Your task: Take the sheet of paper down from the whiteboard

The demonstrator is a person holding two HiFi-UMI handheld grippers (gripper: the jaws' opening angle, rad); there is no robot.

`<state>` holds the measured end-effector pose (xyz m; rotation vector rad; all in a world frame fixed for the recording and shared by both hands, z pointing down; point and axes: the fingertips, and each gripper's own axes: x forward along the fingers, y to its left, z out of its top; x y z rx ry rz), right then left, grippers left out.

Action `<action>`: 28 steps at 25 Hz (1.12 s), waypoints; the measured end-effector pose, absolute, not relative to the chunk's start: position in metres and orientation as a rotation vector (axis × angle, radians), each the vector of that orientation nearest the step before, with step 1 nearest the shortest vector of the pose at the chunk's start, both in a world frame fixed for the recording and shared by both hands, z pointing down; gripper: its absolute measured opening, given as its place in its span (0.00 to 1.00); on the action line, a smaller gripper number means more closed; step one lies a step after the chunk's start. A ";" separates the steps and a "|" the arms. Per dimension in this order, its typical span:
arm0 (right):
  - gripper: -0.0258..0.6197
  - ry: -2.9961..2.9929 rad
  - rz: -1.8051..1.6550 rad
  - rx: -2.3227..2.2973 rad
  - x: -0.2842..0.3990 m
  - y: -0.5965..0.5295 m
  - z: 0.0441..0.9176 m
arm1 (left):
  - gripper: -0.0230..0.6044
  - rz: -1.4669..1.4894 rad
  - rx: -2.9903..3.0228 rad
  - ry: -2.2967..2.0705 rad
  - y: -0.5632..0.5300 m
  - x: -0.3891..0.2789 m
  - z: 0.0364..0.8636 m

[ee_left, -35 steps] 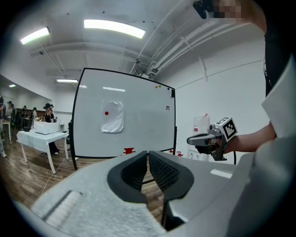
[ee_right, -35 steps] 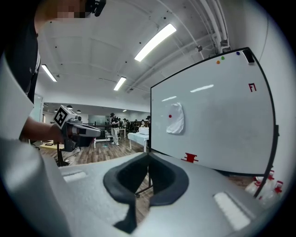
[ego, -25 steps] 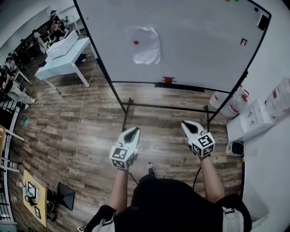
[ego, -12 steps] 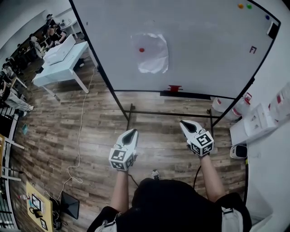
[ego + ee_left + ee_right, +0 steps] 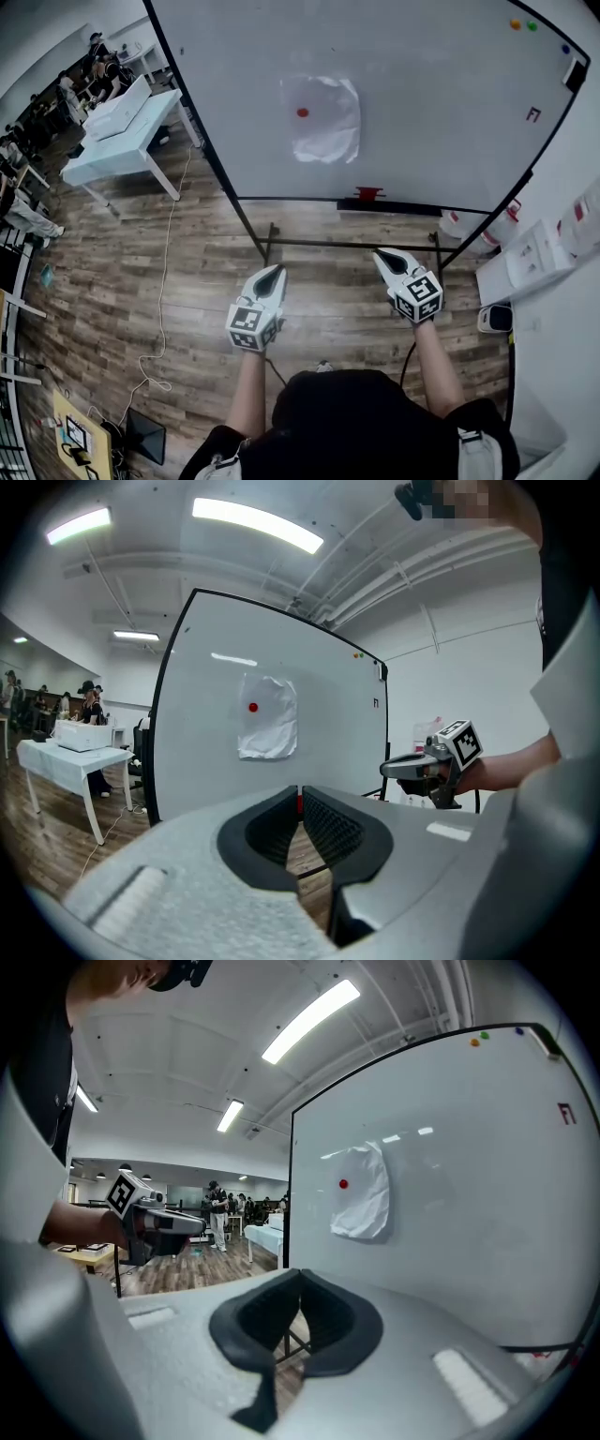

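Note:
A crumpled white sheet of paper (image 5: 322, 119) hangs on the whiteboard (image 5: 431, 112), pinned by a red magnet (image 5: 302, 112). The sheet (image 5: 268, 716) and its magnet (image 5: 252, 707) also show in the left gripper view, and the sheet (image 5: 364, 1205) with its magnet (image 5: 343, 1183) in the right gripper view. My left gripper (image 5: 276, 270) is shut and empty, held level over the floor short of the board. My right gripper (image 5: 382, 255) is shut and empty too, beside it at the same height. Both point toward the board and stand well apart from the paper.
The whiteboard stands on a black frame (image 5: 349, 246) above a wood floor. A red eraser (image 5: 368, 194) sits on its tray. A white table (image 5: 127, 122) with people behind it is at the left. Boxes (image 5: 531, 258) and jugs (image 5: 487, 231) line the right wall. A cable (image 5: 161, 281) trails on the floor.
Both grippers have moved forward toward the whiteboard together, still shut. The board and sheet appear larger and lower in the head view.

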<state>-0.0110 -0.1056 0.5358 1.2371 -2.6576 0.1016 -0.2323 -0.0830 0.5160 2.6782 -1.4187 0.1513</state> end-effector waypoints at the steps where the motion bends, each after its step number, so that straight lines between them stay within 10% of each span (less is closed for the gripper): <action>1: 0.05 -2.657 0.100 1.234 -0.014 -0.109 0.536 | 0.08 0.148 2.677 -1.419 -0.086 -0.235 0.516; 28: 0.05 -2.702 0.107 1.154 0.032 -0.229 0.537 | 0.08 0.159 2.623 -1.519 -0.193 -0.191 0.513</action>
